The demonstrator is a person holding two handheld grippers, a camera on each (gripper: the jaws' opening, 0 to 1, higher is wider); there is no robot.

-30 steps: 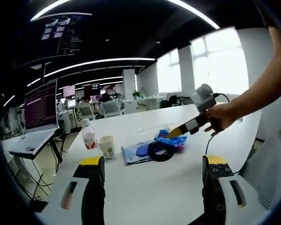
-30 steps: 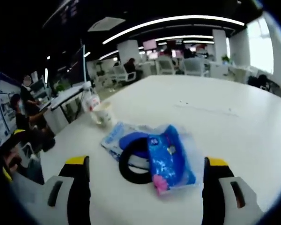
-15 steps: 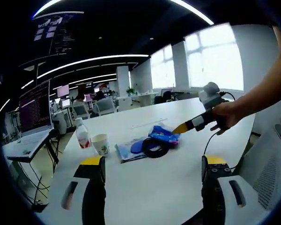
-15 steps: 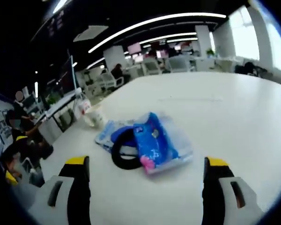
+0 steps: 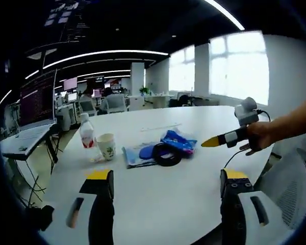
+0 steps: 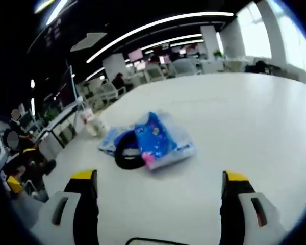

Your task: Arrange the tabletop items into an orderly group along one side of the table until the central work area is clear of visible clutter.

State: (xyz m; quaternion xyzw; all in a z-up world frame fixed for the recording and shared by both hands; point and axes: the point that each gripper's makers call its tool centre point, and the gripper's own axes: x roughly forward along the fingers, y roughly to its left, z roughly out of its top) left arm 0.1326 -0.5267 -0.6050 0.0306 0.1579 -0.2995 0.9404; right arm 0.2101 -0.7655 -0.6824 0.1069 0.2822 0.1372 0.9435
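Both grippers, left (image 5: pixel 166 191) and right (image 6: pixel 160 196), spread wide, empty. Risk: black ring (image 6: pixel 128 154) overlaps blue packet (image 6: pixel 154 139); grabbing one may drag other.

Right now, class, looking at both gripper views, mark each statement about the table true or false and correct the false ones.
1. The bottle stands upright beside the paper cup. True.
2. The black ring lies alone at the table edge. False: it lies against the blue packet and a flat pouch.
3. The right gripper is gripping the blue packet. False: it is off the packet, holding nothing.
4. The left gripper is open. True.
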